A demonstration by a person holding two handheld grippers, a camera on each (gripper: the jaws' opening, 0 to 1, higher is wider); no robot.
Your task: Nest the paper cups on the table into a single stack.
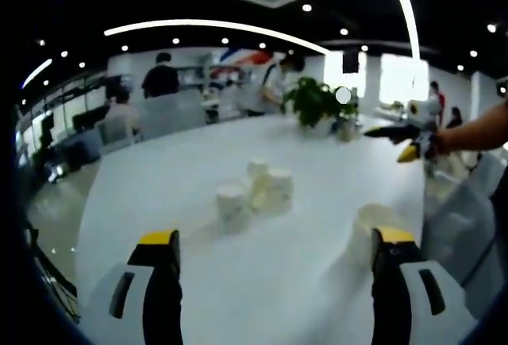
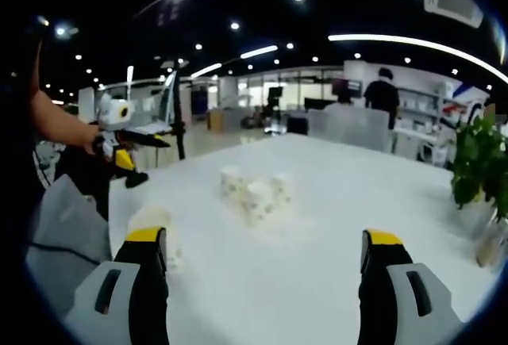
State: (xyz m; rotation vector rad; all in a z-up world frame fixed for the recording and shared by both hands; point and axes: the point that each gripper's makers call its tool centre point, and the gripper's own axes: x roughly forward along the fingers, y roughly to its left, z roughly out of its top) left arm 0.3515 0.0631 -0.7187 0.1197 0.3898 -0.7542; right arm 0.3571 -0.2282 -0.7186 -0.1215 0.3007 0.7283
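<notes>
Left gripper view: a large white table is seen stretching away, with an open office behind it, ceiling lights above and several people standing or seated at the far end. A potted green plant stands on the far part of the table. A cluster of white paper cups sits near the table's middle, the cups touching or just beside one another; their exact number cannot be told through the blur. One more paper cup stands apart to the right, just beside the right finger. The left gripper is held above the near table edge, its yellow-tipped fingers spread wide with nothing between them. The other gripper is seen entering from the right, held in a person's hand; the set of its fingers cannot be told from here.

Right gripper view: the same table is seen from another side, the plant at the right edge. The cup cluster lies ahead at mid-table. The lone cup stands just beside the left finger. The right gripper is held with fingers wide apart and empty. The left gripper is seen at far left in a person's hand.
</notes>
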